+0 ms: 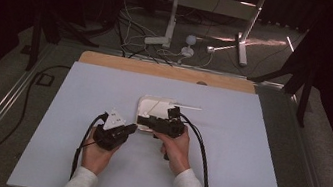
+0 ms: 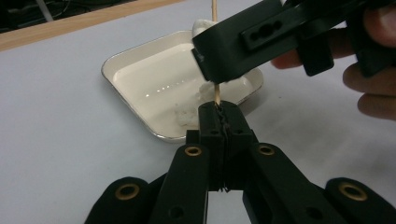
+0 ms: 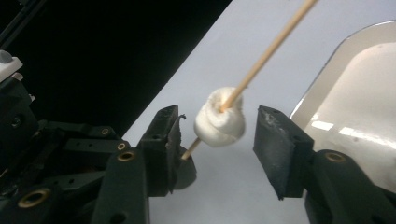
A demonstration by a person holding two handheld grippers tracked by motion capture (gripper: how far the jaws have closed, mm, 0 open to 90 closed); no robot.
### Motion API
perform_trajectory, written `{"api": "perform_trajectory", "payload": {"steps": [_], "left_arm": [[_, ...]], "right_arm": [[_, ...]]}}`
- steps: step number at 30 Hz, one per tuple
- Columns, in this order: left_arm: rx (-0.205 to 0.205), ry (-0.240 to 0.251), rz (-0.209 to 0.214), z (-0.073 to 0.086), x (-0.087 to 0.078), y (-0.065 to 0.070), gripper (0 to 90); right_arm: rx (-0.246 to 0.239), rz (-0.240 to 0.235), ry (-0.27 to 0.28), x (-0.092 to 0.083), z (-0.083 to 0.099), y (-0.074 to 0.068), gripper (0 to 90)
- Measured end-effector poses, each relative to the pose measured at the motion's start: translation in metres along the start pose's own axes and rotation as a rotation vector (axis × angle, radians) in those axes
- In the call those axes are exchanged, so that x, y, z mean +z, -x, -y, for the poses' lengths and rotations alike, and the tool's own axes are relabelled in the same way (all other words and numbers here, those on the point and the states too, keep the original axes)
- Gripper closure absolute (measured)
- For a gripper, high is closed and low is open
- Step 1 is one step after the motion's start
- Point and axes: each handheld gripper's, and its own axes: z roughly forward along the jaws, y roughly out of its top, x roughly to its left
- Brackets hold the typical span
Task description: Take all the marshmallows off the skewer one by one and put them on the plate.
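My left gripper point(image 2: 223, 112) is shut on the lower end of a thin wooden skewer point(image 2: 217, 93), which rises over a white square tray point(image 2: 121, 86). A white marshmallow point(image 3: 219, 122) is threaded on the skewer point(image 3: 266, 51). My right gripper point(image 3: 217, 126) is open with its two jaws on either side of the marshmallow, a small gap showing on each side. In the high view both grippers meet at the tray's near left corner, left gripper point(image 1: 131, 128) below right gripper point(image 1: 142, 119). A few white marshmallow pieces point(image 2: 187, 114) lie in the tray.
The tray point(image 1: 148, 101) sits mid-table on a pale sheet point(image 1: 242, 176). A wooden table edge point(image 1: 168, 71) runs along the back. Cables and a white stand point(image 1: 171, 18) are on the floor beyond.
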Motion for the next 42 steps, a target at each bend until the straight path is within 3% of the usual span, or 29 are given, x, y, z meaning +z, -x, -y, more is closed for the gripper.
{"api": "perform_trajectory", "payload": {"steps": [10, 15, 19, 33, 35, 36, 37, 38, 39, 41, 42], "left_arm": [[0.001, 0.006, 0.006, 0.0, 0.001, 0.001, 90.0], [-0.001, 0.01, 0.013, 0.0, 0.001, 0.002, 90.0], [-0.003, 0.016, 0.017, 0.0, 0.001, 0.002, 90.0], [0.026, 0.025, 0.016, 0.0, -0.003, 0.003, 90.0], [0.04, 0.009, 0.006, 0.001, -0.003, 0.004, 90.0], [0.06, -0.015, -0.006, 0.003, -0.003, 0.004, 90.0], [0.069, -0.025, -0.007, 0.007, -0.003, 0.003, 90.0], [0.035, 0.003, 0.028, 0.008, -0.005, 0.001, 90.0], [0.049, -0.003, 0.023, 0.006, -0.005, 0.002, 90.0], [0.088, -0.006, 0.027, 0.003, -0.001, 0.009, 90.0], [0.087, -0.002, 0.034, 0.002, -0.001, 0.01, 90.0]], "right_arm": [[0.018, -0.01, 0.001, 0.005, 0.001, -0.002, 72.7], [0.017, -0.001, 0.025, 0.002, -0.001, -0.003, 75.0], [-0.01, 0.019, 0.038, -0.001, -0.003, -0.005, 75.8], [-0.003, 0.024, 0.05, -0.009, -0.016, -0.004, 78.5], [0.001, 0.021, 0.053, -0.011, -0.018, -0.003, 78.9], [-0.001, 0.041, 0.073, -0.014, -0.019, -0.002, 79.3], [0.018, 0.06, 0.114, -0.02, -0.022, 0.001, 79.7], [0.065, 0.054, 0.15, -0.03, -0.028, 0.008, 79.7], [0.085, 0.027, 0.134, -0.035, -0.032, 0.015, 79.6], [0.018, 0.078, 0.102, -0.039, -0.036, 0.013, 79.3], [0.016, 0.077, 0.108, -0.041, -0.038, 0.013, 79.5]]}}
